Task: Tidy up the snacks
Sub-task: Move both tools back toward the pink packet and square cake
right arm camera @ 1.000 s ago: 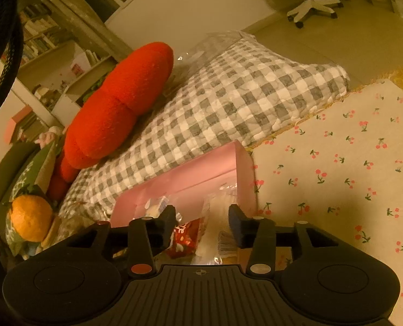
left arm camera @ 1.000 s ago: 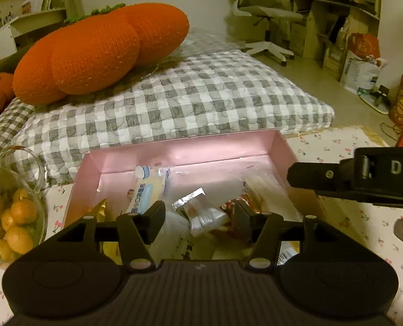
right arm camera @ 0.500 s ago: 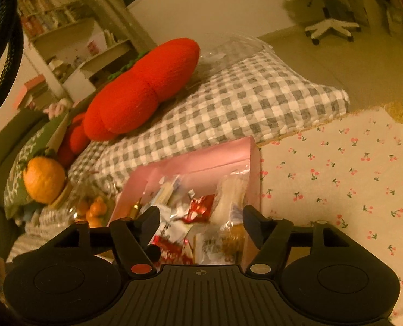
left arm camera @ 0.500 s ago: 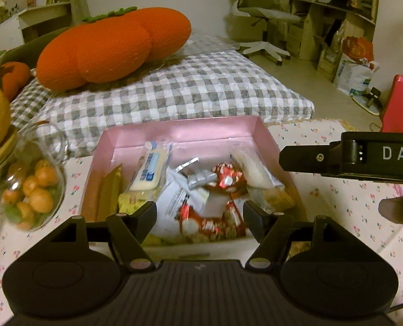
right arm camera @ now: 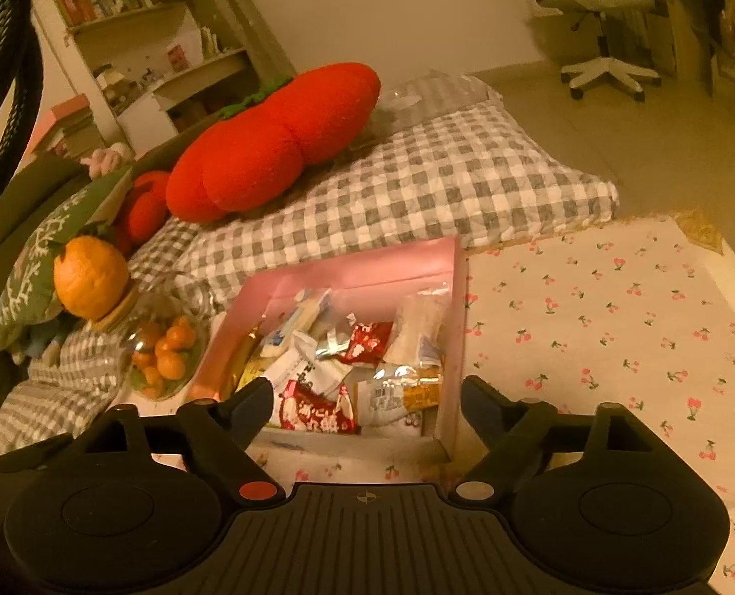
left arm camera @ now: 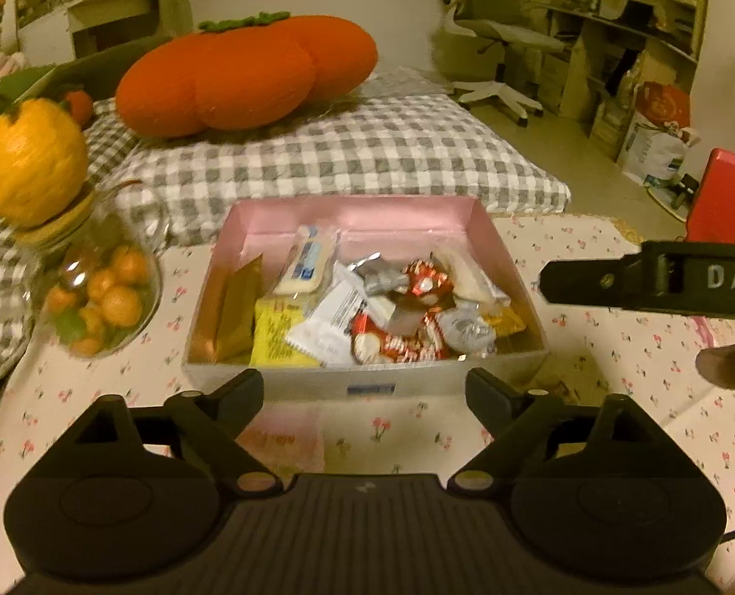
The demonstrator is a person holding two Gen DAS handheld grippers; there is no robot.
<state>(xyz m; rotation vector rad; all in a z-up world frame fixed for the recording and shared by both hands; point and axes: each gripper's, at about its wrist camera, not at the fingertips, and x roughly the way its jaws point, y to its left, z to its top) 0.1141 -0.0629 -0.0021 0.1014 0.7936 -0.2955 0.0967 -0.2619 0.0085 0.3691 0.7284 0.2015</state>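
A pink box (left arm camera: 362,210) (right arm camera: 367,267) sits on the cherry-print cloth (left arm camera: 615,362) (right arm camera: 615,307) and holds several wrapped snacks: red-and-white packets (left arm camera: 392,342) (right arm camera: 317,411), a silver wrapper (left arm camera: 382,277), a yellow pack (left arm camera: 278,342), a blue-and-white pack (left arm camera: 305,265). My left gripper (left arm camera: 365,391) is open and empty, just in front of the box's near wall. My right gripper (right arm camera: 367,401) is open and empty, at the box's near right corner. Part of it (left arm camera: 664,285) shows at the right of the left wrist view.
A glass jar of small oranges (left arm camera: 99,292) (right arm camera: 166,347) with an orange-shaped lid (left arm camera: 32,163) stands left of the box. Behind lie a grey checked cushion (left arm camera: 357,153) and a big red-orange tomato pillow (left arm camera: 248,79). A red object (left arm camera: 724,203) is at far right.
Both grippers have drawn back and up from inside the box to in front of it, and their jaws have spread wider. The box's snacks now show in full.
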